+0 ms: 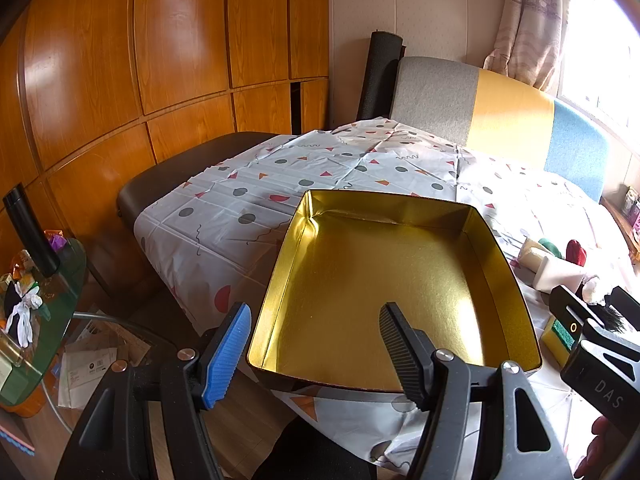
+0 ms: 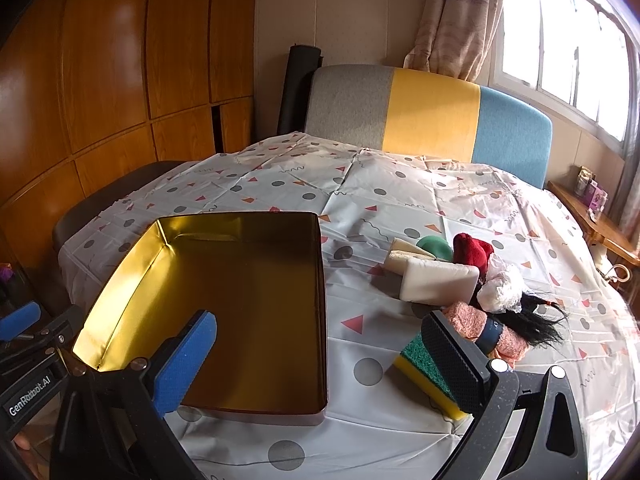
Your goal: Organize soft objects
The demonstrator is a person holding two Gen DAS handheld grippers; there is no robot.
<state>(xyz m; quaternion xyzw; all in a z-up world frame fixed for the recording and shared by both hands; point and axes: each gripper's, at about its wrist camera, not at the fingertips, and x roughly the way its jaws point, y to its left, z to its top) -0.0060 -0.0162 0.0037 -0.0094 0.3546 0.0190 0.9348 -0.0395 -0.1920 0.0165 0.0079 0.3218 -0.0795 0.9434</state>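
Both claws stood apart, gripping nothing. The left gripper (image 1: 316,344) hovered over the gold tin (image 1: 384,280). Soft things, the white sponge (image 2: 438,286) among them, lay ahead of the right gripper (image 2: 320,356).

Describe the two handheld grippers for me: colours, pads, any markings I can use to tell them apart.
Both are black plastic frames with silver pivot bolts. The left gripper has one blue ribbed pad and one black ribbed pad. The right gripper has a blue pad with a fine grainy surface and a black finely dotted one. Seen from the other camera, the left's body reads "GenRobot.AI" and the right's shows "DAS".
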